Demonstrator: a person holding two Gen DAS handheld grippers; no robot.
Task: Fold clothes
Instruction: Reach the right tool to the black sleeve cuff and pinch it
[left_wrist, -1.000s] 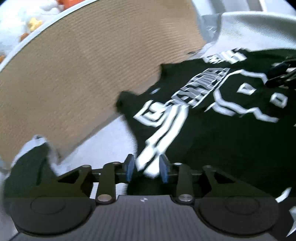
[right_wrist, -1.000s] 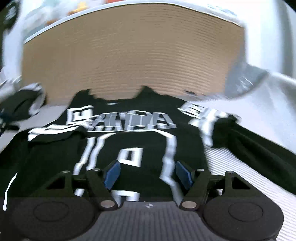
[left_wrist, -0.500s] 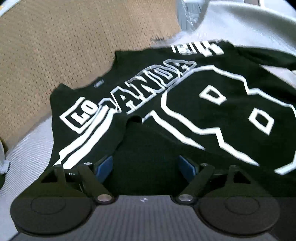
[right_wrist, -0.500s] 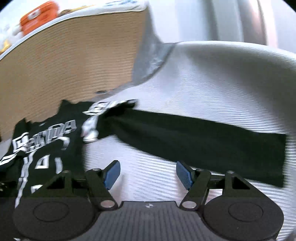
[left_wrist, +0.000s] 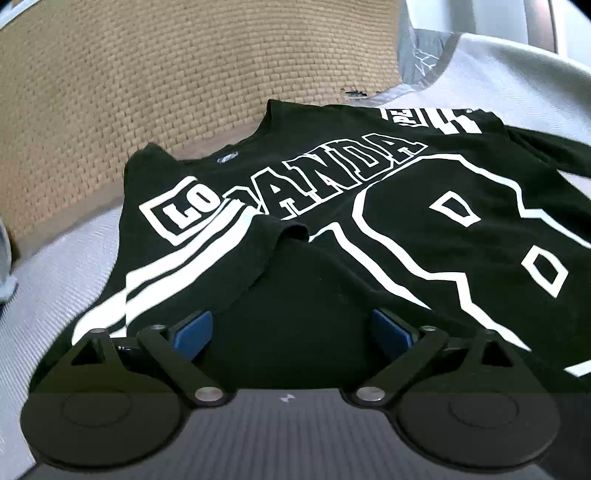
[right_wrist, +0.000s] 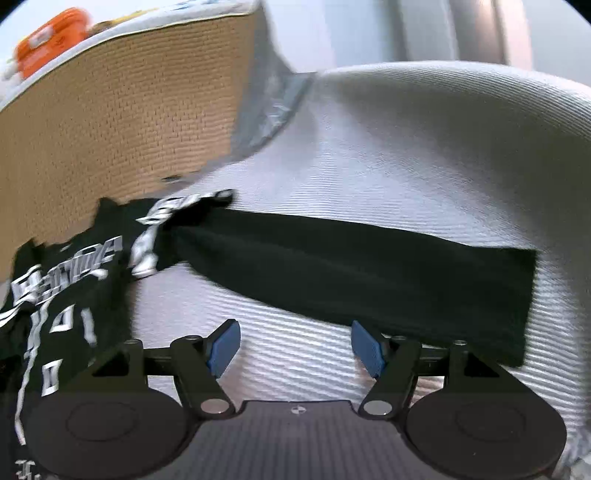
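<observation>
The left gripper (left_wrist: 291, 332) is opening wide over the black shirt (left_wrist: 369, 229), gripping nothing; the right gripper (right_wrist: 295, 347) is hovering part-open, empty, near the sleeve (right_wrist: 351, 269).

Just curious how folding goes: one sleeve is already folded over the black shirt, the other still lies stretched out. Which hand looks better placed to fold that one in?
Probably the right. Its tongs stand open beside the outstretched sleeve; the left tongs, opening, sit over the folded sleeve.

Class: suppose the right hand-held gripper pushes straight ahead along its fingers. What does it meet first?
Most likely the black sleeve stretched across the white bedding just beyond the open right hand-held gripper, though depth is uncertain.
</observation>
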